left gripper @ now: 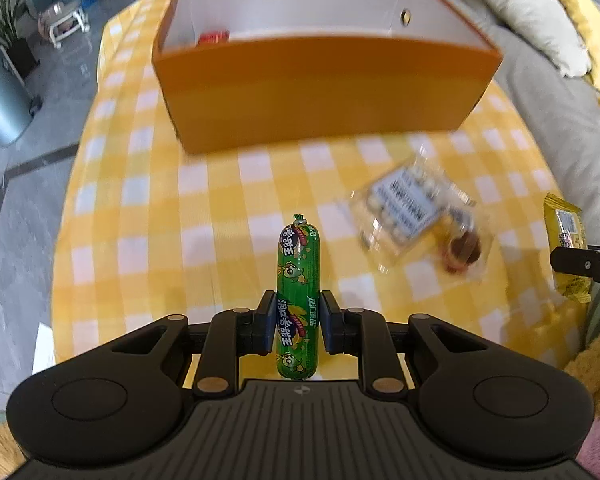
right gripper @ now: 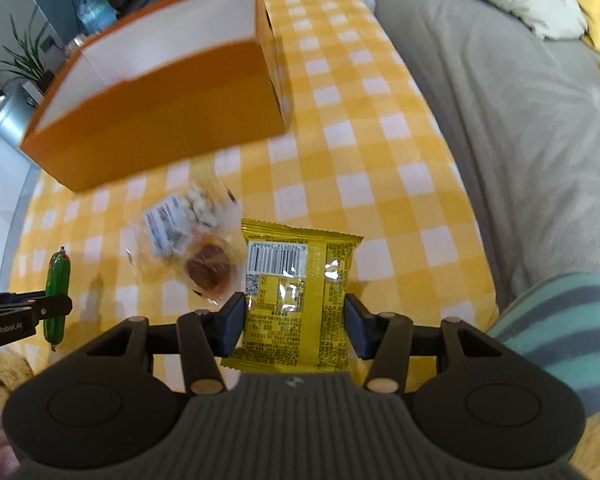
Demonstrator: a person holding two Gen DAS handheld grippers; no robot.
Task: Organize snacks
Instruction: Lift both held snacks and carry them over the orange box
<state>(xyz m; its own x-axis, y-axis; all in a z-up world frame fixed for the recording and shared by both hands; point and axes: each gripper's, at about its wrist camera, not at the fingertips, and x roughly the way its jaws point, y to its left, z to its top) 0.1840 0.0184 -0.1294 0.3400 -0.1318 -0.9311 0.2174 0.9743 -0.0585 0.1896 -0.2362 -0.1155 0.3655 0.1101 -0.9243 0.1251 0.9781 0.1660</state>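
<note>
Gripping a green sausage [left gripper: 298, 296] with corn print, left gripper [left gripper: 298, 326] pinched tight — lifted above the checked tablecloth [left gripper: 160, 208]. Right gripper [right gripper: 295, 326] clamps a yellow snack packet [right gripper: 300, 292], barcode up — orange box [left gripper: 320, 96] beyond.

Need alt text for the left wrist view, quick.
The left hand-held gripper clamps a green sausage stick above a yellow checked tablecloth. An open orange box sits ahead; a clear snack bag lies to the right.
</note>
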